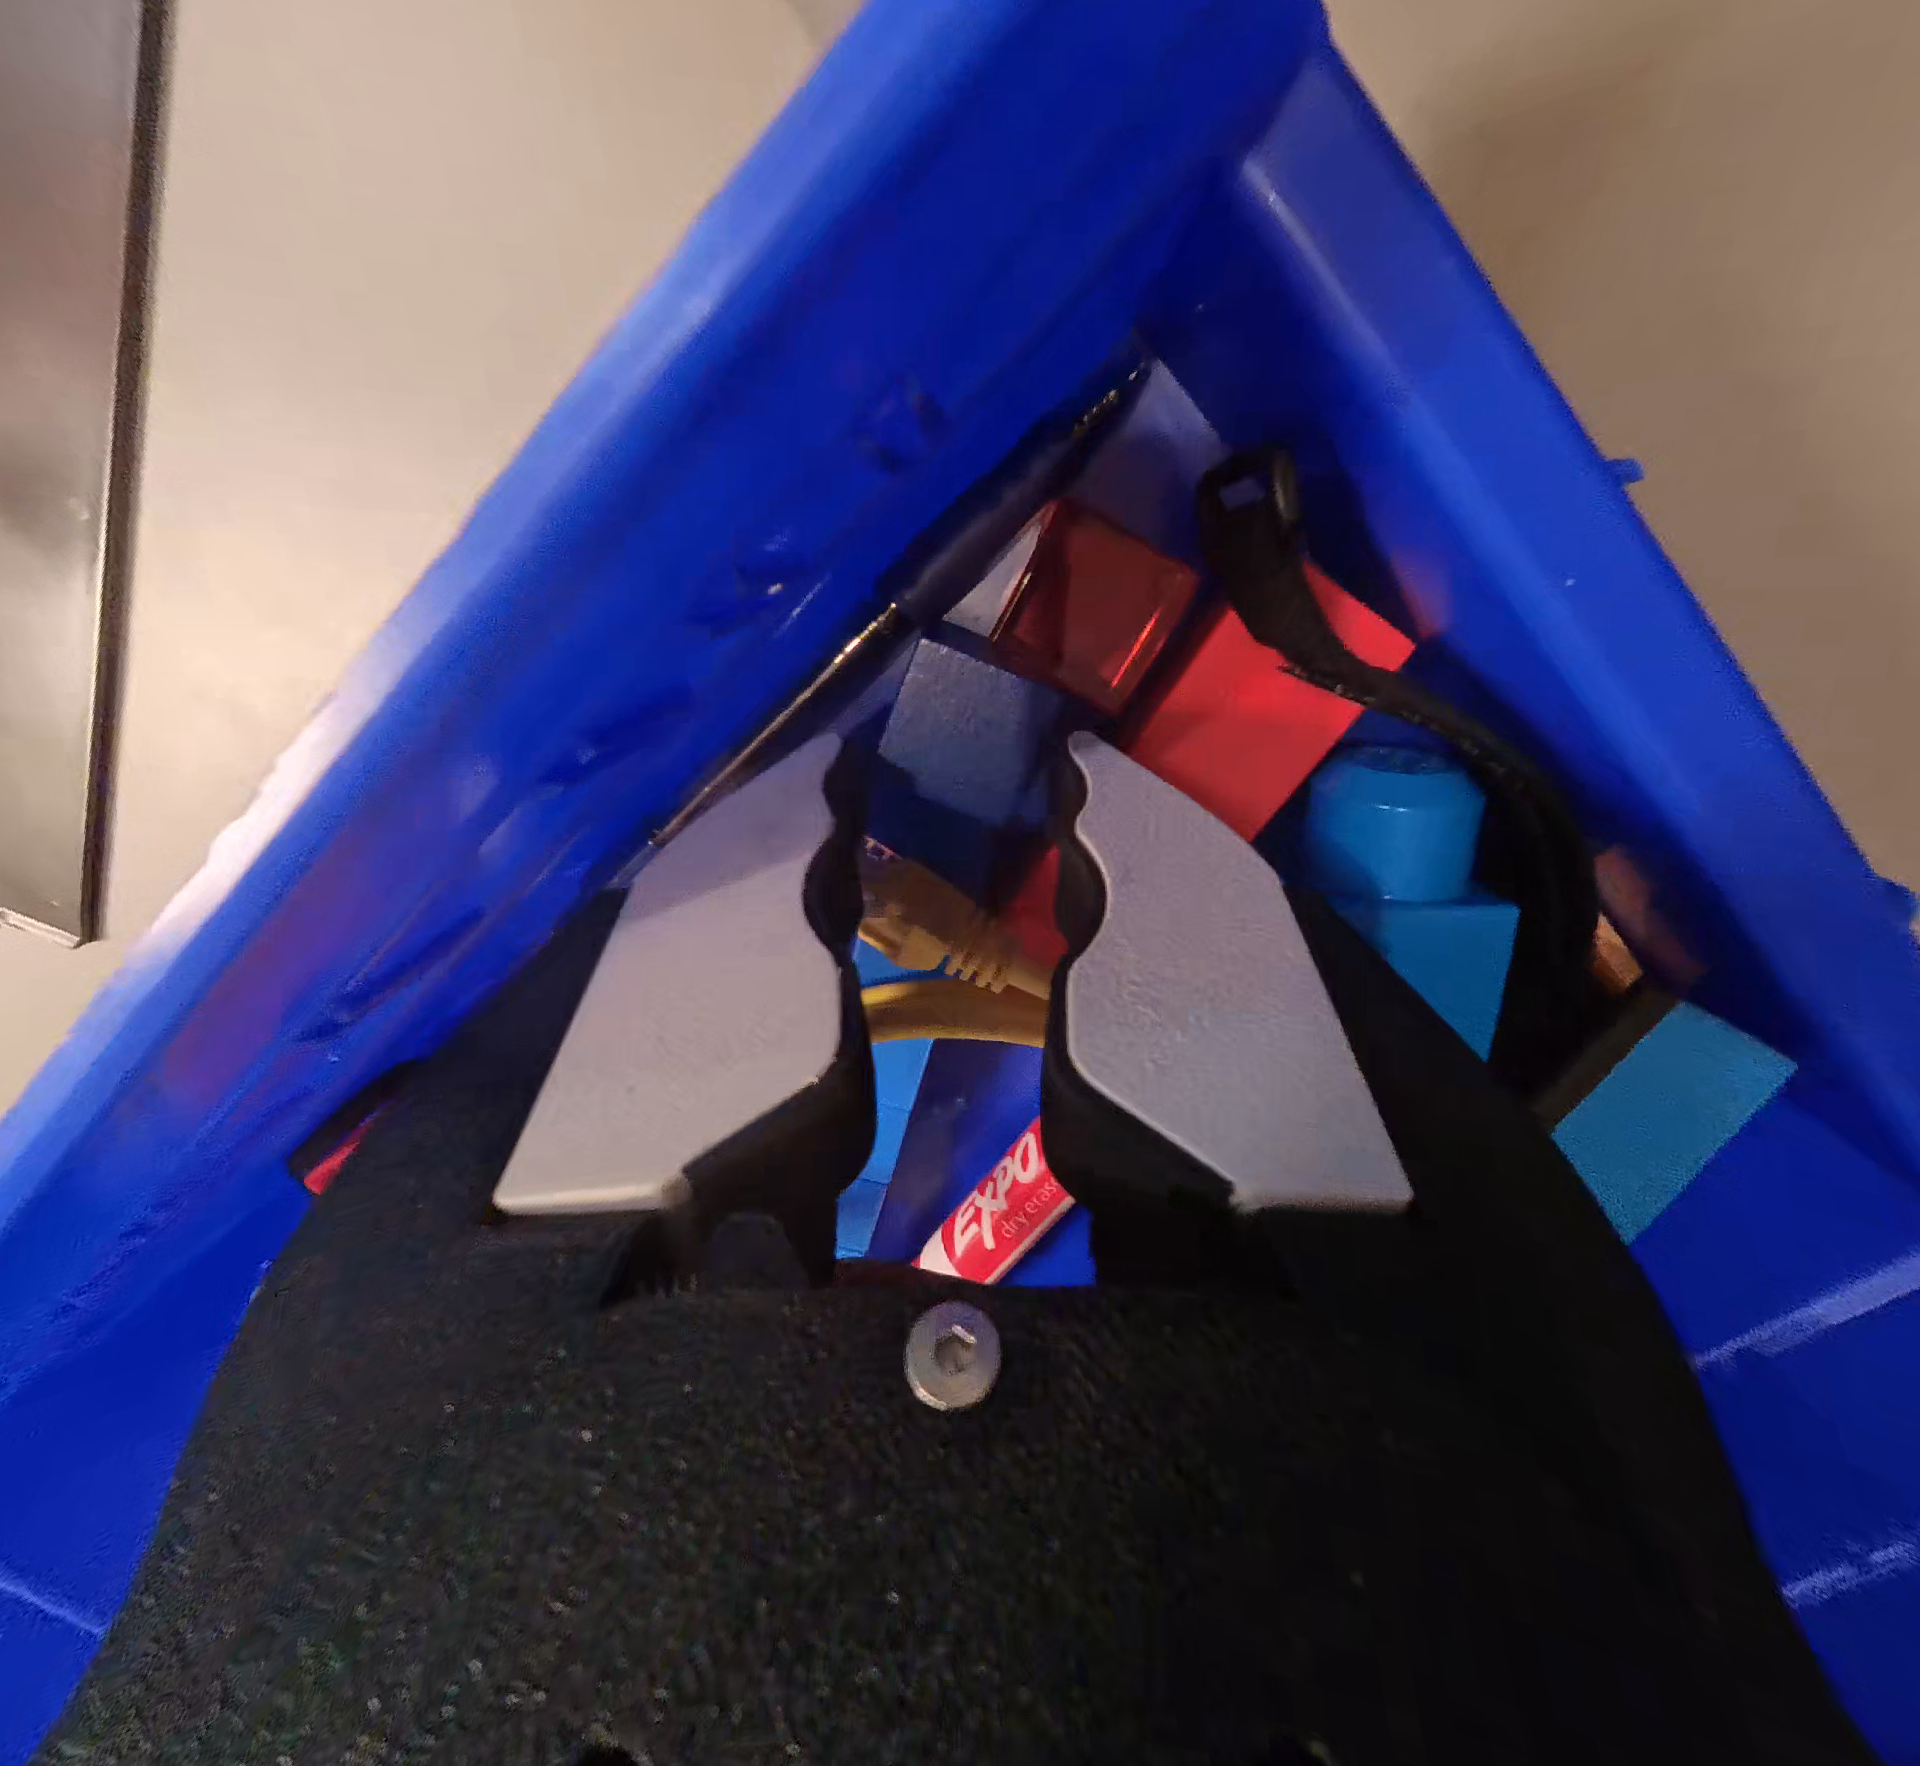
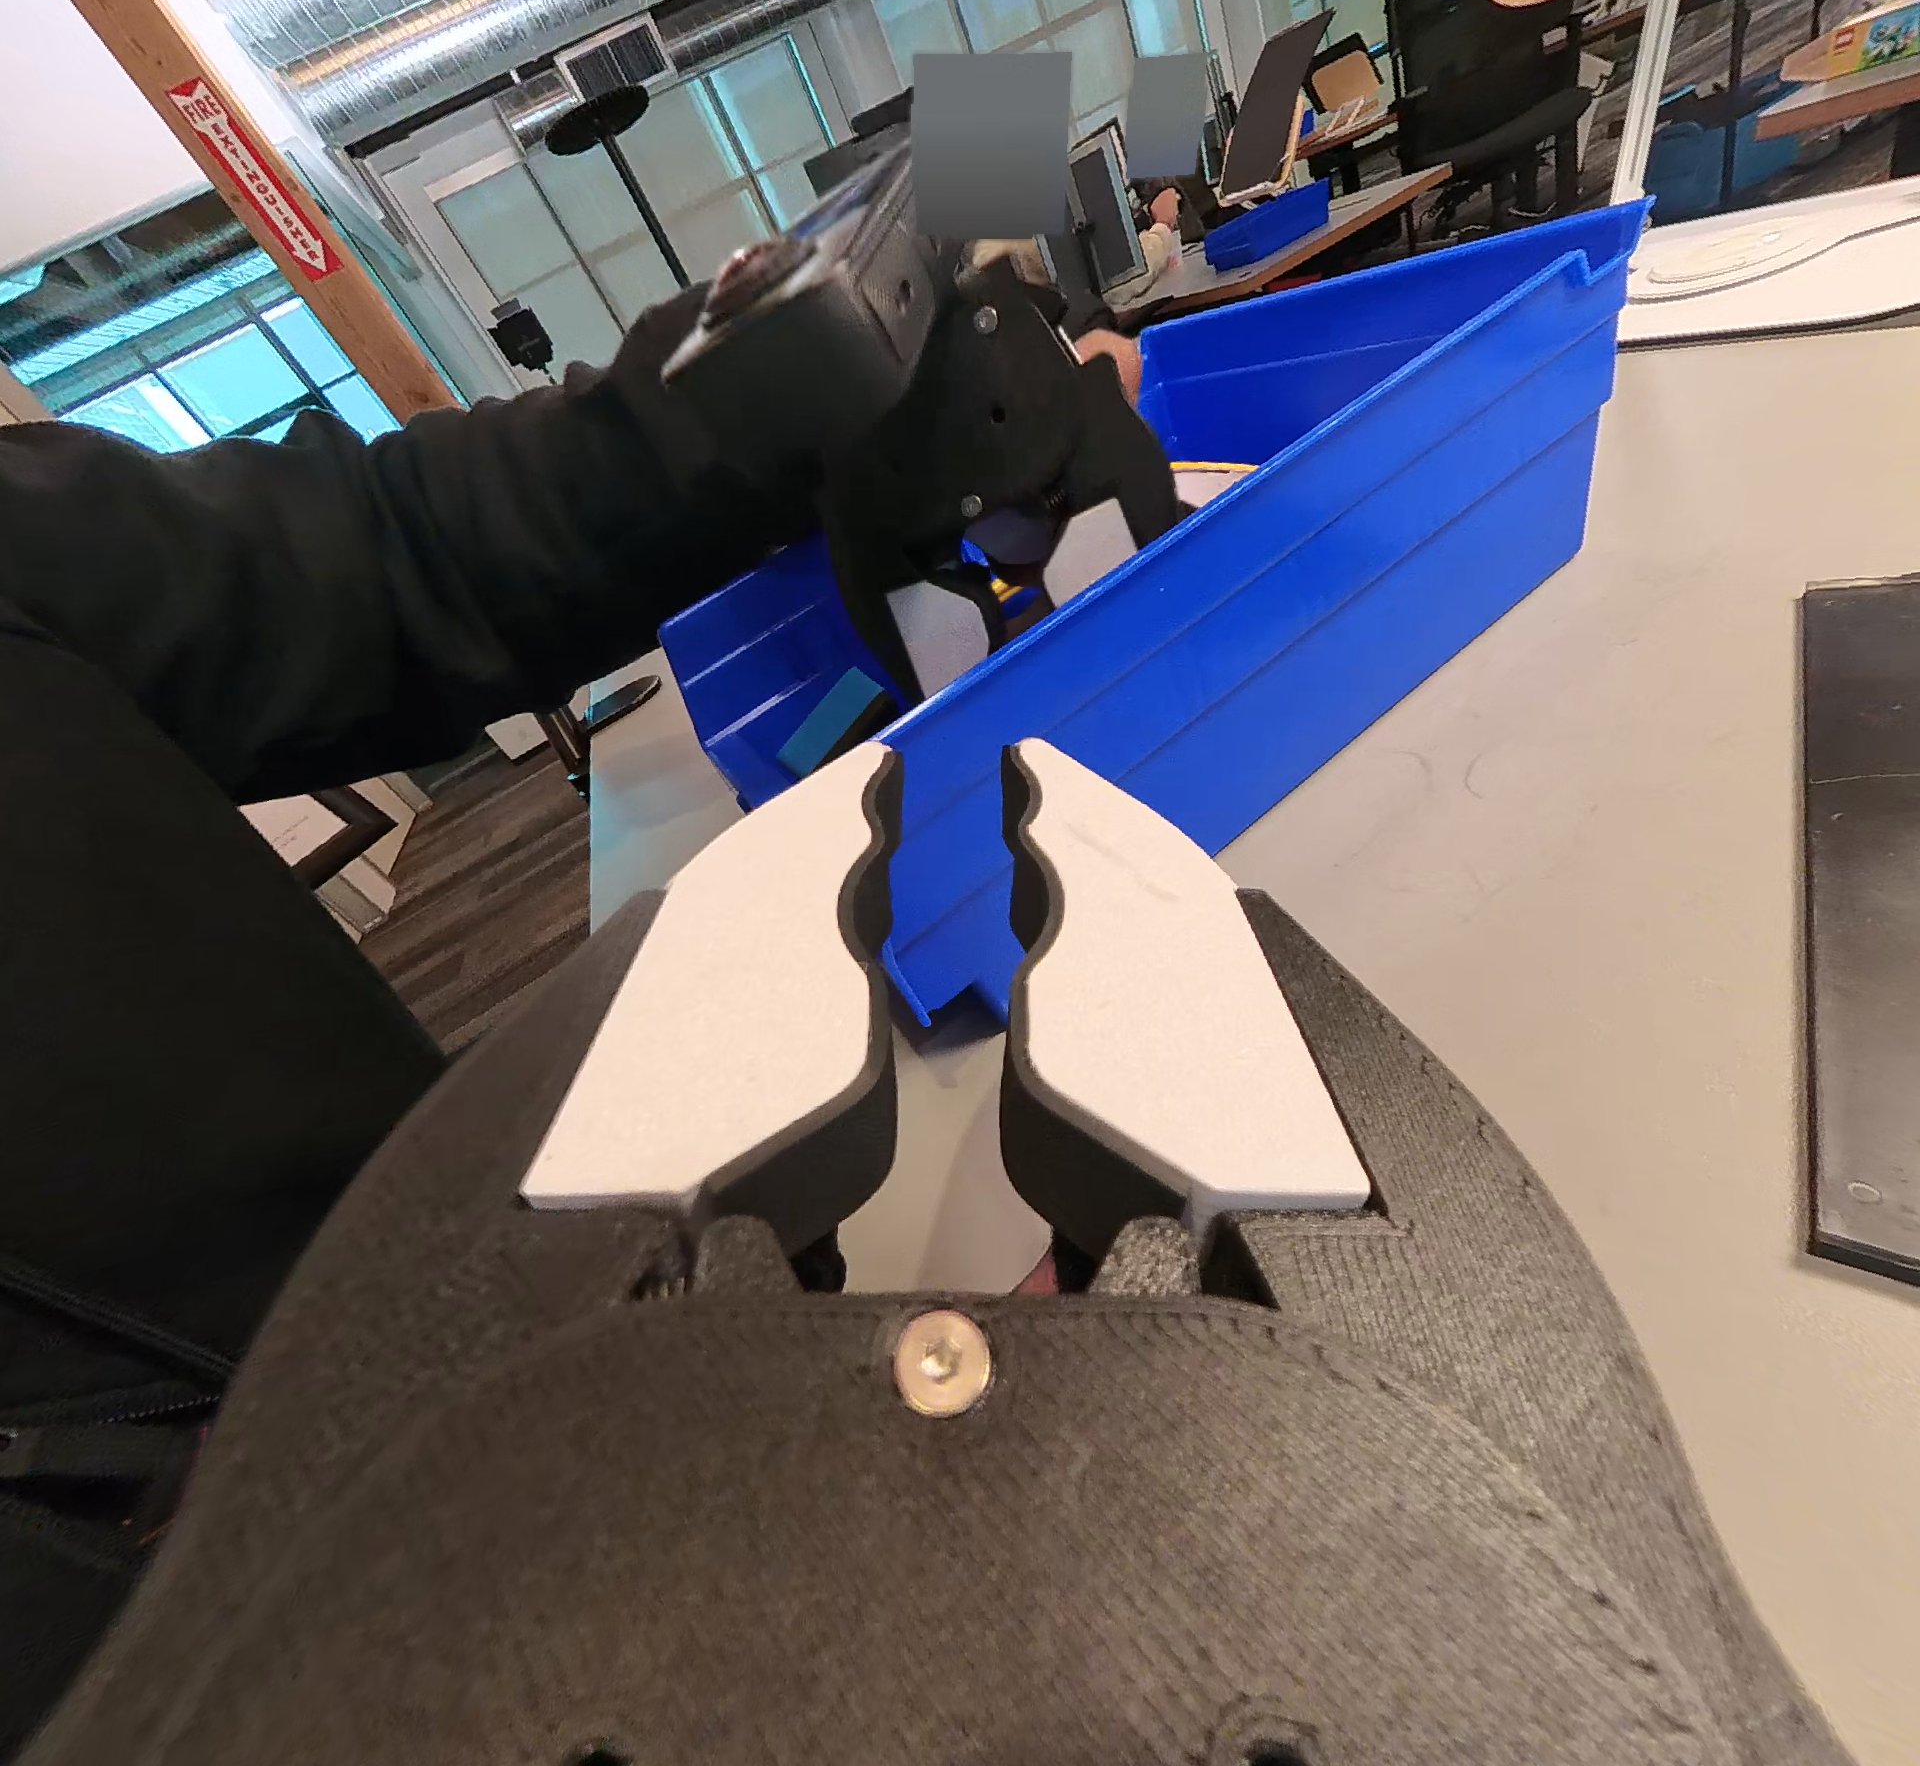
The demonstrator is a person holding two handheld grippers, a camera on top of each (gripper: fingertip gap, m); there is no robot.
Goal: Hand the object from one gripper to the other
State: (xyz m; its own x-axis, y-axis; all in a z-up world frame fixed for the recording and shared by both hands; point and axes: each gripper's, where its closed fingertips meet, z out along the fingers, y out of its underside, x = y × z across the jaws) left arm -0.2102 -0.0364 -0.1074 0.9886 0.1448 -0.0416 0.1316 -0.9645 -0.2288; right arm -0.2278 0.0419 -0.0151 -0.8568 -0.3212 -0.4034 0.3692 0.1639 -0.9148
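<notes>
Item: yellow cable (image 1: 951, 973), a coiled cord with a moulded plug end, the likeliest object for the hand-over, though that is a judgement; nothing is gripped yet. Location: inside the blue bin (image 1: 644, 511), near its corner, lying over mixed contents.

Adjacent contents: dark blue block (image 1: 961, 740) just beyond the cable; red block (image 1: 1236, 729) and clear red cube (image 1: 1091, 604) behind it; light blue brick (image 1: 1397, 833) to one side; black strap (image 1: 1257, 553) draped along the bin wall; a red-and-white marker (image 1: 997, 1207) beneath the tool.

Left tool (image 1: 951, 781): lowered into the bin, parted moderately, empty, with the cable and dark blue block showing in the gap; contact with either cannot be told.

Right tool (image 2: 945, 760): held outside the bin above the counter (image 2: 1558, 781), partly apart, empty, touching nothing.

Bin position: near the counter's edge, by the person's black sleeve (image 2: 364, 553).

Hazards: the crowded heap could make the left tool close on the dark blue block along with the cable; the slack coil may snag the strap when lifted; a pinch on one loop only could slip at transfer.
</notes>
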